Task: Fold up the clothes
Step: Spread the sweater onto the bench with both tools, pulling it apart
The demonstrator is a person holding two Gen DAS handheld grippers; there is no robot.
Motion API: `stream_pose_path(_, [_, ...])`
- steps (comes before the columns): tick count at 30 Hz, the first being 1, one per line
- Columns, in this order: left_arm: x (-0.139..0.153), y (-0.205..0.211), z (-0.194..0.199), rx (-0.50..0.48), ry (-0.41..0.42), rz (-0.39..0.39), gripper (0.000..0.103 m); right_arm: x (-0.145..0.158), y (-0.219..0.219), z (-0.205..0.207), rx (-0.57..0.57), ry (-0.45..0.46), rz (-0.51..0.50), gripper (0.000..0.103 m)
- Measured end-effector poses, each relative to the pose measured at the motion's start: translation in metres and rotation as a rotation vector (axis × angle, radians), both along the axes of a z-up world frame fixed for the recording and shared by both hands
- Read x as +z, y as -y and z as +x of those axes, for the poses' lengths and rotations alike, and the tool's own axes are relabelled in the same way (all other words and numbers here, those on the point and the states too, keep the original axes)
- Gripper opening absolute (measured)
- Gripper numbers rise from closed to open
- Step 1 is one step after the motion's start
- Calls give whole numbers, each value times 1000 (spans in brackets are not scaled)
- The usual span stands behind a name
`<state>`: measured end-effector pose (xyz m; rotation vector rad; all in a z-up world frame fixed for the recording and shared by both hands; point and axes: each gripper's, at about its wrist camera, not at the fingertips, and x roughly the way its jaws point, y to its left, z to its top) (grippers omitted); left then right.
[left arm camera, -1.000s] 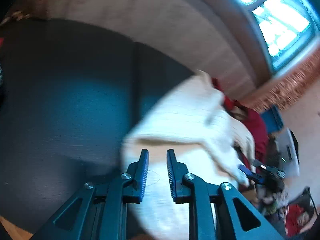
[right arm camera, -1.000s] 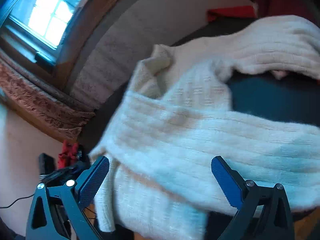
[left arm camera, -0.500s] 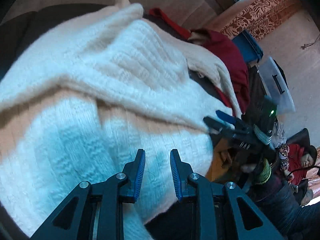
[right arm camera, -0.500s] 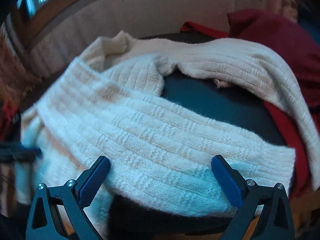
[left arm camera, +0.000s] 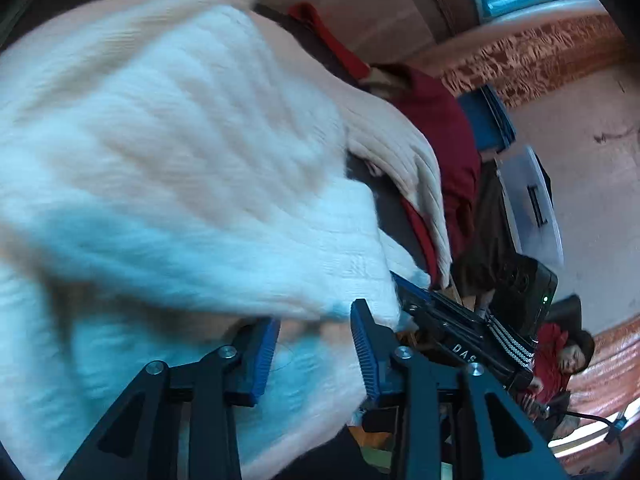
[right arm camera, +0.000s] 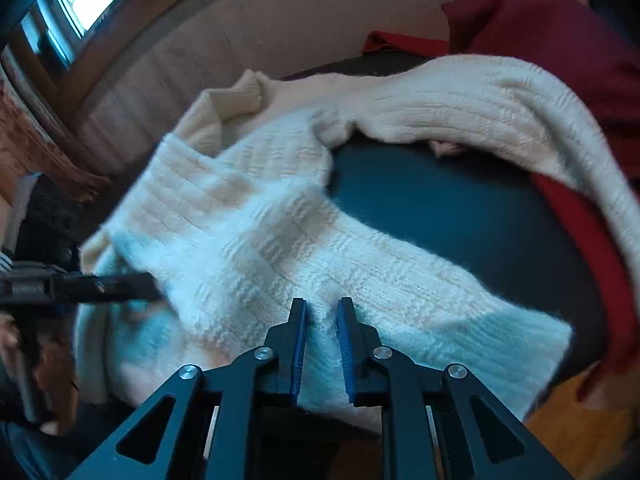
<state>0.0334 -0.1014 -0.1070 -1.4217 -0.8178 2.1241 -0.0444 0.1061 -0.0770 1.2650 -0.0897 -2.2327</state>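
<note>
The left gripper (left arm camera: 314,322) has its jaws partly apart. The right gripper (right arm camera: 321,308) has its jaws nearly closed, with a narrow gap.

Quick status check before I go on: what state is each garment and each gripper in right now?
white knit sweater: rumpled, partly folded, one sleeve trailing over the red clothes
red garment: heaped, unfolded, behind the sweater
left gripper: jaws partly apart, sweater fabric between them
right gripper: jaws nearly closed, pinching a sweater ridge
</note>
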Motion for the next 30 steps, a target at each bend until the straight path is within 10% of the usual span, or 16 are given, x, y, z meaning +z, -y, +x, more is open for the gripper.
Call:
stream_pose_path(5, [1, -9, -9, 15, -2, 55, 49, 1, -14, -4, -6, 113, -290, 6])
stream_pose_path(12, [-4, -26, -29, -11, 70, 114, 60, 4, 23, 11, 109, 135, -349, 8])
stream_pose_path(14, [-4, -28, -33, -10, 71, 94, 56, 3, 27, 13, 125, 143, -332, 10])
stream_pose_path(18, [-3, -25, -38, 7, 53, 49, 10, 5, 19, 18, 135, 164, -298, 22])
stream_pose_path(21, [6, -12, -37, 39, -4, 74, 7, 11, 5, 23, 140, 155, -284, 55])
stream_pose_path(30, [97, 143, -6, 419, -254, 132, 7, 22, 19, 19, 194, 107, -289, 65])
